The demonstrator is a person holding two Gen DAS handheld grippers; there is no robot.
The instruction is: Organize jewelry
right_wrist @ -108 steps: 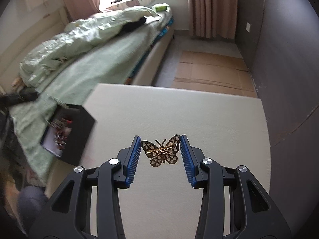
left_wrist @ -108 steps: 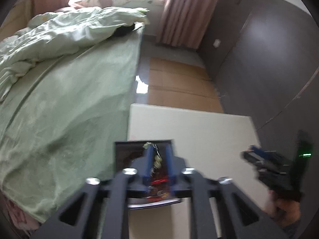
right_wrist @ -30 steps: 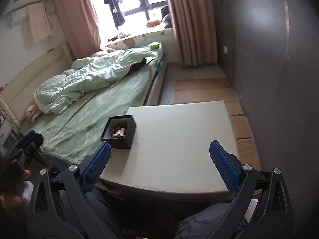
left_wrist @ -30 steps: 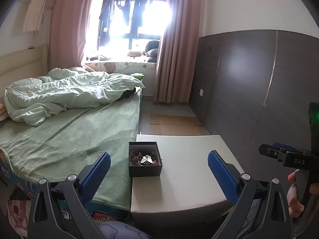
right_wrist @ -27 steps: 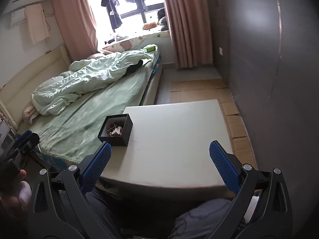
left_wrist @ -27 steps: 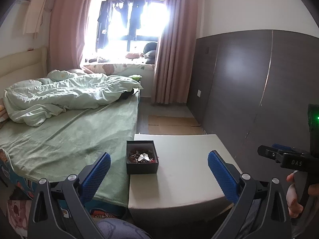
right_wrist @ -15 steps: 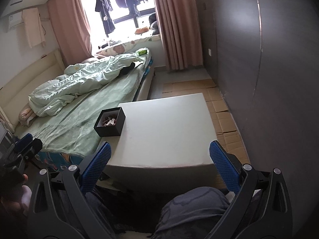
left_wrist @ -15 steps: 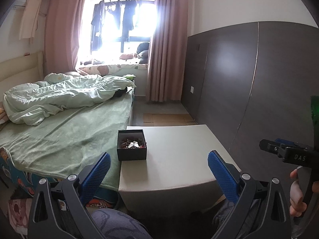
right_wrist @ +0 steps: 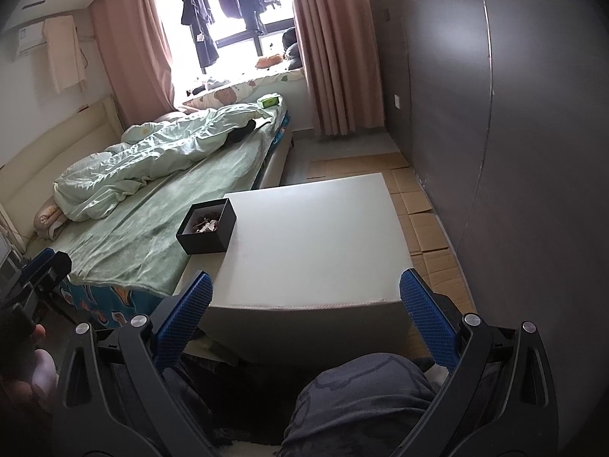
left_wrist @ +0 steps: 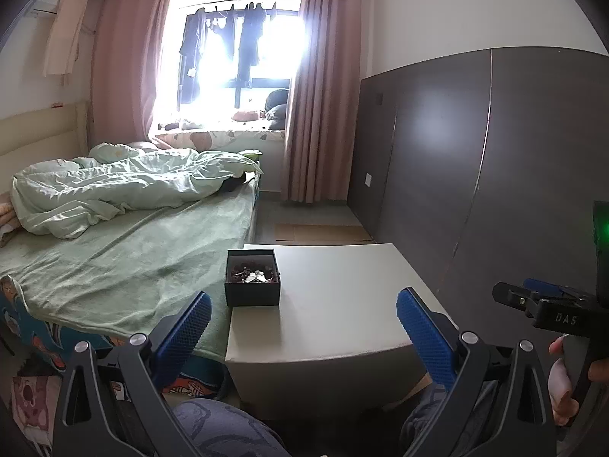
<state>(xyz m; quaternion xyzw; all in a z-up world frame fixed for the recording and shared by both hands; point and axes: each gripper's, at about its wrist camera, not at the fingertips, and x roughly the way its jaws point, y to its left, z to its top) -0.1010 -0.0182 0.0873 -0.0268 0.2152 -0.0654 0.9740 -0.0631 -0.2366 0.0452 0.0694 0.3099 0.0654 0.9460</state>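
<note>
Both wrist views, far back, toward table (left_wrist: 342,304) and window (right_wrist: 236,11)

You're in a bedroom: a bright window (left_wrist: 243,57) at the far end with dark clothes hanging, pink curtains (left_wrist: 323,106) on both sides. A bed (left_wrist: 125,251) with a green duvet lies left, a dark panelled wall (left_wrist: 475,160) right, cardboard sheets (right_wrist: 418,205) on the floor.

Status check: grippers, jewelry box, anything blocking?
Left gripper open, empty. Right gripper open, empty. Jewelry box at the table's bed-side edge, jewelry inside. Nothing else on the table.
</note>
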